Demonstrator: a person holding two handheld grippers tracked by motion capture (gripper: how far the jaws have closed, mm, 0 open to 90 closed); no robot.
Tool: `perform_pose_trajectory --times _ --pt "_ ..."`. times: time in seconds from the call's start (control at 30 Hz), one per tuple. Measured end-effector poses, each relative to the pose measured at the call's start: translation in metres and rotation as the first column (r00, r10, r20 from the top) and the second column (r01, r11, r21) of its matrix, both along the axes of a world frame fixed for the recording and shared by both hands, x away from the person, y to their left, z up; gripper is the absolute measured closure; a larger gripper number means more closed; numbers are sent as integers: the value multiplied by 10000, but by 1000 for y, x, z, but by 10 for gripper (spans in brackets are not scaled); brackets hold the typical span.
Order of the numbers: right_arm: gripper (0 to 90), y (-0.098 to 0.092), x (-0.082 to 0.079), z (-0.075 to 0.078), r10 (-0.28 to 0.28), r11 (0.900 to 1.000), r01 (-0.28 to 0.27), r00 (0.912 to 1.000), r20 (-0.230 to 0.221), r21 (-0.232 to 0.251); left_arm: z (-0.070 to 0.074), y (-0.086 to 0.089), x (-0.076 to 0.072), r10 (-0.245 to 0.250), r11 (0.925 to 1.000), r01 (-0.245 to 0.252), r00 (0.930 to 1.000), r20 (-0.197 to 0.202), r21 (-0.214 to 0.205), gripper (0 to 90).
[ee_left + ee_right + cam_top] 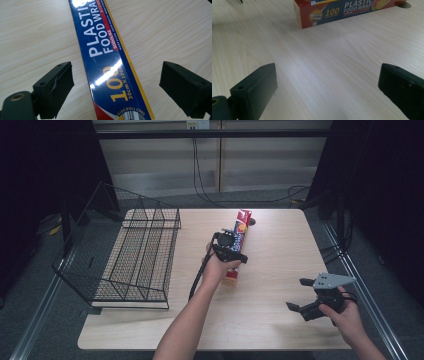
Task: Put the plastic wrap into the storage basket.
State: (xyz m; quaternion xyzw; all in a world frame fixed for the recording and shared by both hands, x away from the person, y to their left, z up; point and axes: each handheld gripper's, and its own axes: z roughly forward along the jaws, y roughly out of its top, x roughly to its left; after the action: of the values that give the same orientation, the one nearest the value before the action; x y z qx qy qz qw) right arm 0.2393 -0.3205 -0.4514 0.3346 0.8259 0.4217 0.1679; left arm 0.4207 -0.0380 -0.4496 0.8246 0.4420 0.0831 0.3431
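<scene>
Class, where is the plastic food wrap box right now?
The plastic food wrap box lies mid-table, right of the wire basket, between the open left gripper's jaws.

A black wire rack (131, 255) took up the left third of the wooden table (280, 245), its raised sides walling off that edge. A long box of plastic food wrap (239, 236) lay lengthwise across the middle, with the left gripper (231, 251) over it, jaws spread wide to either side and bare wood showing in both gaps. The right gripper (303, 295) sat near the front right corner, jaws apart over clear tabletop, with open wood between it and the box.
</scene>
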Motion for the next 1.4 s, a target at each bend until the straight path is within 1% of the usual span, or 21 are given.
perform_pose_trajectory --times 0.03,0.1,0.13,0.17,0.2,0.27,0.37,0.4,0.43,0.5,0.6,0.63,0.7,0.77,0.87,0.9,0.97,1.0,1.17,1.33,1.4 --pt "18 0 0 0 -24 10000 24 10000 15 12 -1 -1 2 31 9999 -30 9999 -119 108 127" --pt "18 -1 0 0 -30 10000 30 10000 21 21 -3 -2 3 60 9999 -57 9999 -149 146 131" --pt "18 -1 0 0 -72 10000 72 10000 11 14 -4 -3 4 -8 9995 14 9999 -172 313 135" --pt "18 -1 1 0 -76 10000 76 10000 10 23 -5 -6 4 62 9997 -58 9998 -163 231 139" --pt "18 -1 1 0 -95 10000 95 10000 9 23 -5 -6 5 -50 9994 60 9996 -283 347 145" --pt "18 -1 1 0 -106 9999 106 9999 29 24 -6 -9 6 -25 9990 36 9997 -248 450 171" --pt "18 -2 0 1 -115 9999 115 9999 29 46 -8 -12 7 13 9988 5 9993 -371 485 187" --pt "18 -2 0 1 -101 9999 100 9999 26 39 -9 -12 8 31 9983 -9 9993 -378 580 214" --pt "18 -2 0 1 -101 9999 100 9999 26 39 -9 -12 8 46 9965 -10 9991 -422 835 214" --pt "19 -2 1 0 -30 10000 30 10000 -37 31 -9 -12 11 293 9958 -251 9984 -475 878 273" --pt "19 -1 1 0 -20 10000 20 10000 -30 10 -10 -11 12 357 9954 -308 9979 -535 902 316" --pt "19 -2 0 0 -27 10000 27 10000 4 36 -10 -11 13 411 9961 -355 9968 -689 810 322" --pt "19 -2 0 0 -24 10000 24 10000 14 42 -11 -11 14 351 9966 -294 9967 -735 776 323" --pt "19 -3 1 0 -50 9999 50 10000 11 103 -10 -10 14 605 9963 -540 9932 -990 667 338" --pt "19 -3 1 0 -49 10000 49 10000 46 72 -8 -7 14 766 9945 -670 9895 -1222 809 357" --pt "19 -3 1 0 -49 10000 49 10000 46 72 -8 -7 14 766 9945 -670 9895 -1222 809 366" --pt "19 -3 0 0 -53 10000 53 10000 64 35 -6 -3 12 842 9926 -715 9877 -1319 979 373" --pt "19 -3 0 0 -21 10000 21 10000 40 29 -6 3 9 769 9930 -638 9880 -1341 993 379" --pt "19 -3 0 0 8 10000 -8 10000 60 12 -5 20 2 589 9939 -453 9889 -1361 1005 389" --pt "19 -1 1 0 62 10000 -62 10000 71 -11 -2 31 -5 549 9923 -360 9855 -1603 1185 395" --pt "19 0 1 0 105 9999 -105 9999 -11 -9 -2 32 -5 450 9924 -258 9861 -1601 1200 391"
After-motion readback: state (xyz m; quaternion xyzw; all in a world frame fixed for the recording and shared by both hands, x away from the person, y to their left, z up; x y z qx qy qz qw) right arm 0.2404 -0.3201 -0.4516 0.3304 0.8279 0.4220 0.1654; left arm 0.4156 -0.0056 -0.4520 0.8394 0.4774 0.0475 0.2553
